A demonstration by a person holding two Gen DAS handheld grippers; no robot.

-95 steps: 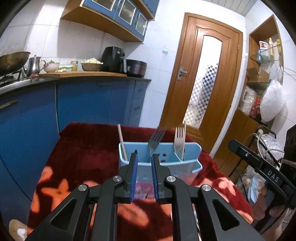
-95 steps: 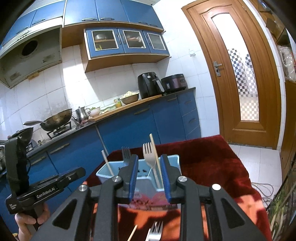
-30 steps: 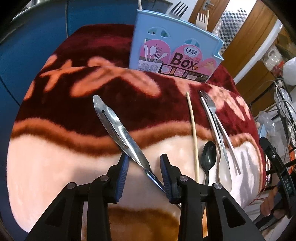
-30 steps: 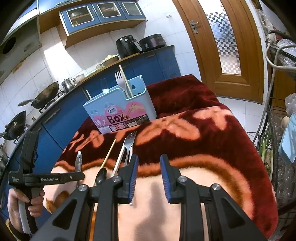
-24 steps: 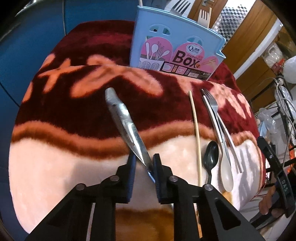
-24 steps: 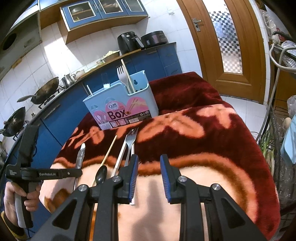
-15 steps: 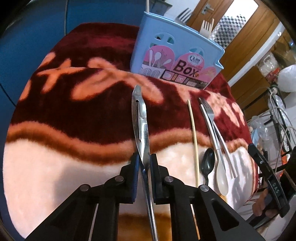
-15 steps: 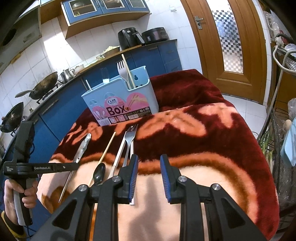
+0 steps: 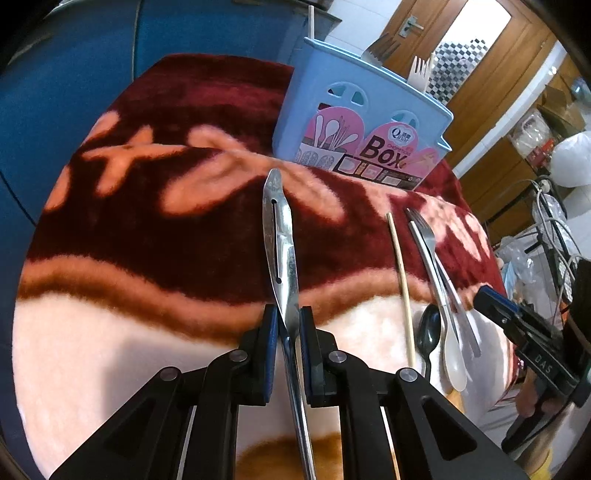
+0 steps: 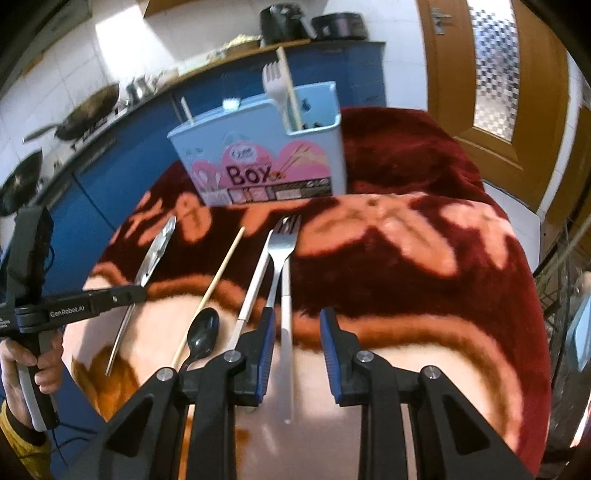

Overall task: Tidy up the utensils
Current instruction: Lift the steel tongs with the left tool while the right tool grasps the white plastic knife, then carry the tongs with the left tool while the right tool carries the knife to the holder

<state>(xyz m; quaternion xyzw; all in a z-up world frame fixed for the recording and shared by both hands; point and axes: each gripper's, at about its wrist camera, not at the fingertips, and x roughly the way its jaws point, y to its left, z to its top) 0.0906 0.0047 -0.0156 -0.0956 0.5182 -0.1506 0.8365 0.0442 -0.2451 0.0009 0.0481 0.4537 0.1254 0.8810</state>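
now the left tongs (image 9: pixel 284 325) have closed onto the metal peeler (image 9: pixel 280 243), swinging it straight.

A home kitchen: blue cabinets (image 10: pixel 354 74) below a wok (image 10: pixel 88 110) on the stove, white tiled wall behind.

- Kitchen walls (image 10: pixel 122 44) are clad in white tiles, brightly lit.
- Blue base cabinets (image 10: pixel 122 173) run beneath a dark counter (image 10: pixel 110 118) carrying woks (image 10: pixel 88 110), a black air fryer (image 10: pixel 282 18) and a cooker (image 10: pixel 340 24).
- A wooden door (image 10: pixel 491 70) has a checkered glass panel.
- The table (image 9: pixel 147 229) is covered by a maroon, peach-patterned plush blanket.
- Wooden shelving (image 9: pixel 517 155) stands beside the door.
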